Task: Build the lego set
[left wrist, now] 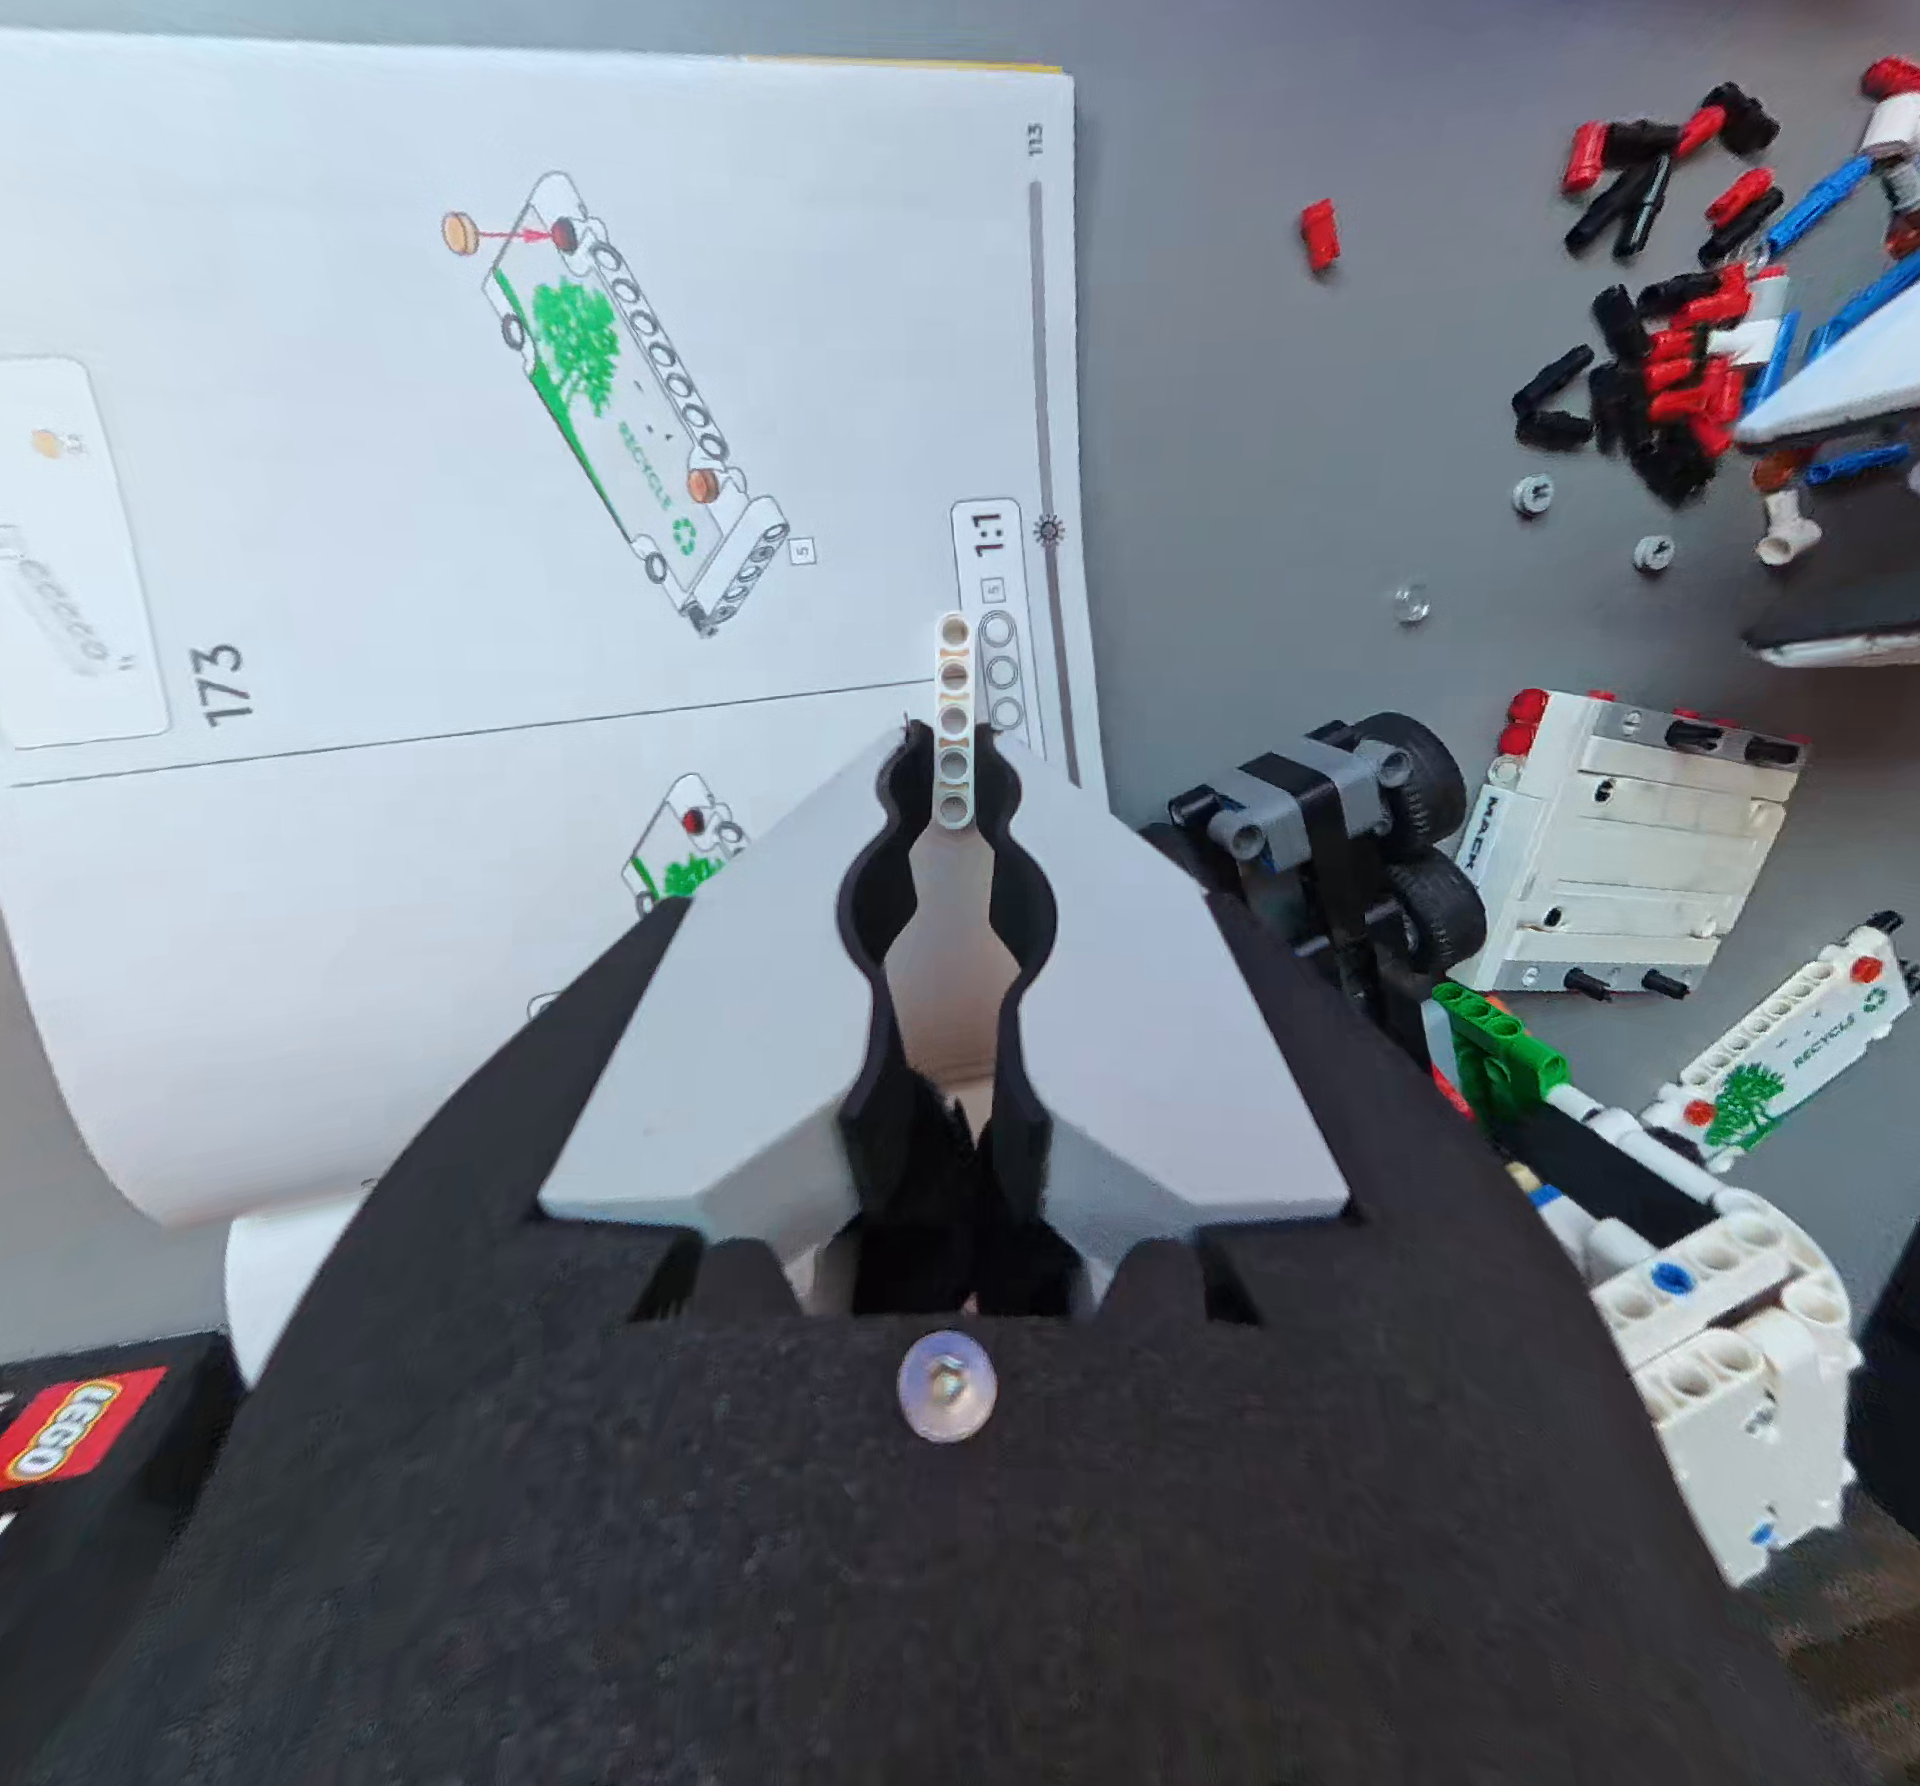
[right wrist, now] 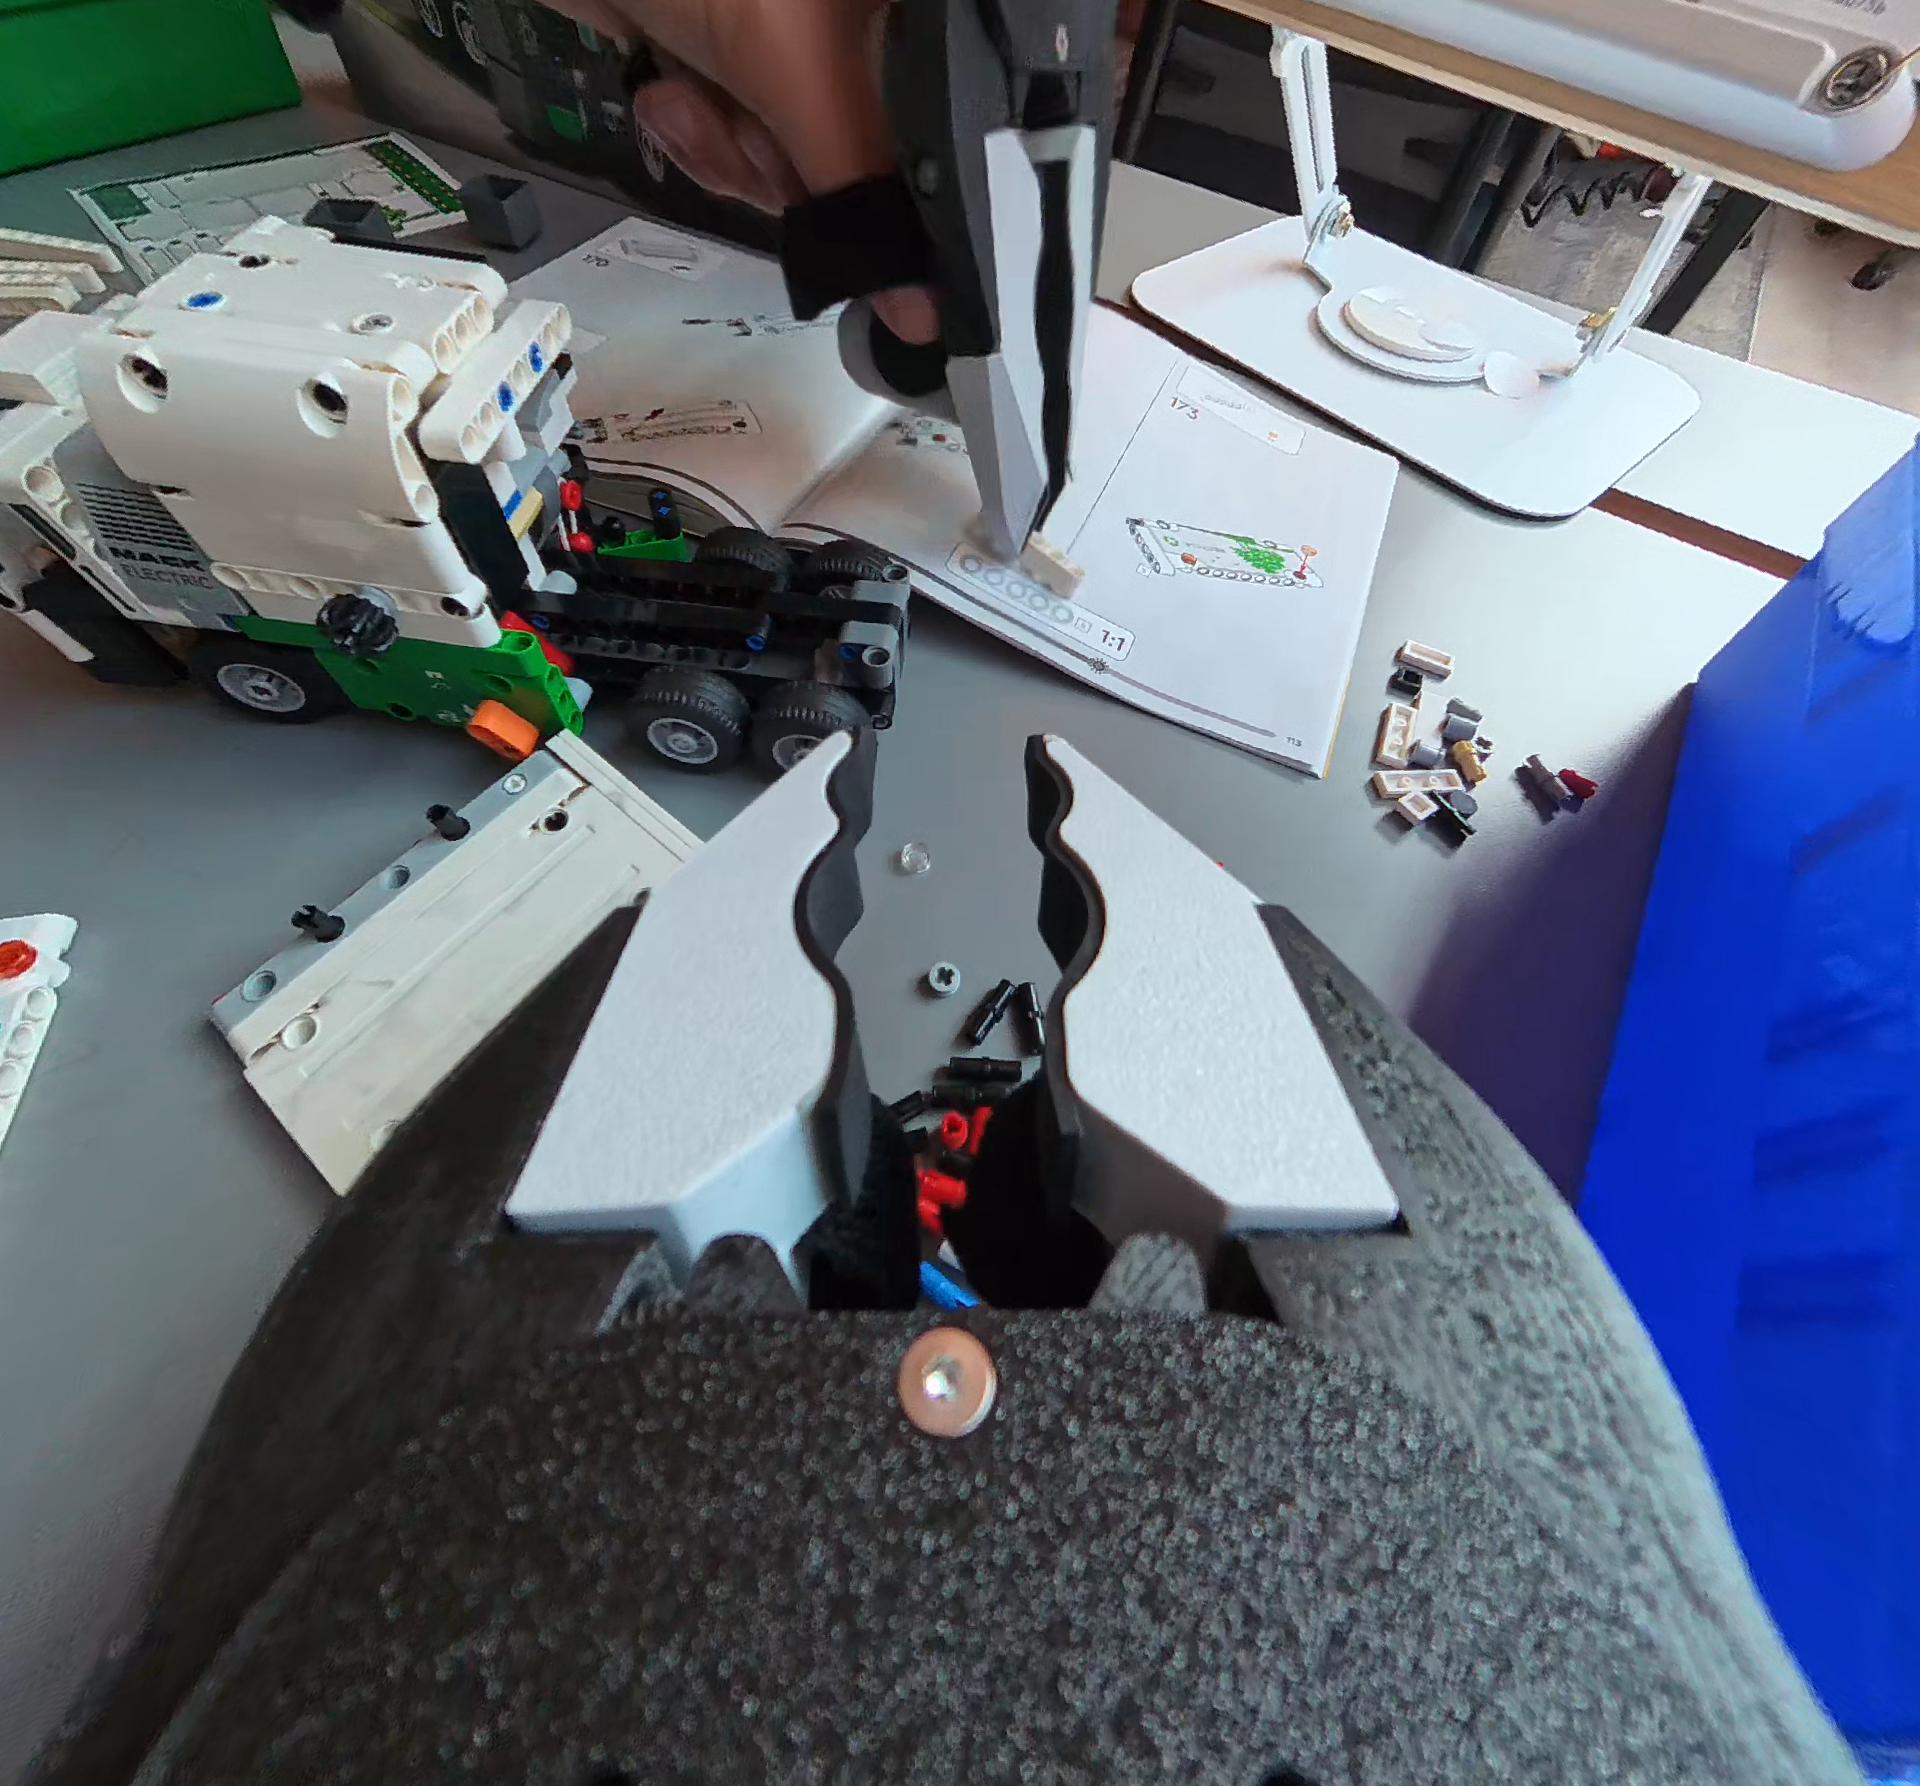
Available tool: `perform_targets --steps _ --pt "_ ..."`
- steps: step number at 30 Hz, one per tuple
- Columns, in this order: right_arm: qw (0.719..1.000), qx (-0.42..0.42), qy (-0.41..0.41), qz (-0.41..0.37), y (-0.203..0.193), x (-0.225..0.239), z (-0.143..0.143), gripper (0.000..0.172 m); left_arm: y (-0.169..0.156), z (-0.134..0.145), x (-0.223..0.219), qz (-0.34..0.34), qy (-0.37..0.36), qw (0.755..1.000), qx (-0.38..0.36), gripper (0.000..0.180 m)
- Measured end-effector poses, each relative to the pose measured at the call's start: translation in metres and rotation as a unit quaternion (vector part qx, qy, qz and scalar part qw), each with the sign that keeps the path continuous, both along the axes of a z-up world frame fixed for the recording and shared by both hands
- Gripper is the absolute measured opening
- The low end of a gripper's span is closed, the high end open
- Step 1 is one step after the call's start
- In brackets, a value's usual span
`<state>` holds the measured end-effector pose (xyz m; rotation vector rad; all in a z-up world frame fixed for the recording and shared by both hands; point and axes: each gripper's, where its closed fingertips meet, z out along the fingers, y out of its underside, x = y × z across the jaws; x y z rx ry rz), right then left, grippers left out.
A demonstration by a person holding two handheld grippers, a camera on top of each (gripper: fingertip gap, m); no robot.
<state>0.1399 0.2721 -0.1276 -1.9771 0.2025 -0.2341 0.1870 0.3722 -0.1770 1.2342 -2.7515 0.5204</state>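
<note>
Tongs in your left hand (left wrist: 953,770) are clamped on a small white beam with a row of holes (left wrist: 953,697), the black pads pressing its lower end on both sides while the rest sticks out past the tips. You hold it over the open instruction booklet (left wrist: 416,489), right beside the printed outline of the same beam near the page edge; from the right wrist view the left tongs (right wrist: 1023,547) point steeply down at that page. Your right tongs (right wrist: 945,780) stand apart with nothing between the pads, hovering over the grey surface (right wrist: 1299,905). Below them lie a clear round stud (right wrist: 914,858), a grey stud (right wrist: 942,979) and a few black pins (right wrist: 1003,1009). The toy truck (right wrist: 312,510) stands to the left, with a white panel (right wrist: 436,915) lying just in front of it.
</note>
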Motion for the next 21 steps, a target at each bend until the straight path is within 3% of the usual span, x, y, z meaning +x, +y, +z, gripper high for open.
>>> perform_targets --steps 1,9,21 --pt "1.000 -0.003 -0.004 -0.001 0.000 0.000 -0.001 0.028 -0.002 -0.003 0.000 0.004 0.015 1.000 -0.006 0.006" --pt "1.000 -0.002 0.000 0.001 0.000 0.000 -0.001 0.028 -0.013 -0.009 -0.007 0.056 0.099 0.993 -0.026 0.006" --pt "1.000 -0.008 0.000 0.004 0.000 -0.002 -0.003 0.028 -0.008 -0.012 -0.008 0.006 0.058 0.997 0.044 0.006"
